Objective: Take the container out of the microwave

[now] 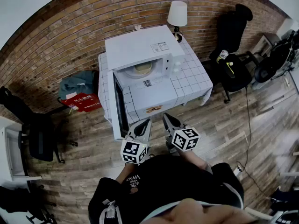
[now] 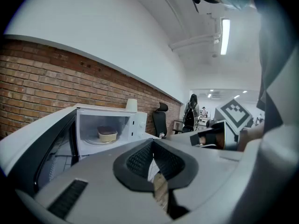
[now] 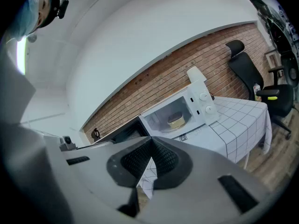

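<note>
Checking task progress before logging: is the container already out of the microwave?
No, the container sits inside the open microwave, on the floor of its cavity.

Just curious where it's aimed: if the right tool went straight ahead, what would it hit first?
Probably the hanging front of the checked tablecloth, just below the open microwave; depth is unclear.

Container point(image 1: 143, 68) in microwave point(image 1: 140, 45) on table point(image 1: 195, 76); door point(image 1: 120, 108) open at left; lamp point(image 1: 177, 13) behind; chair point(image 1: 233, 65) right.
</note>
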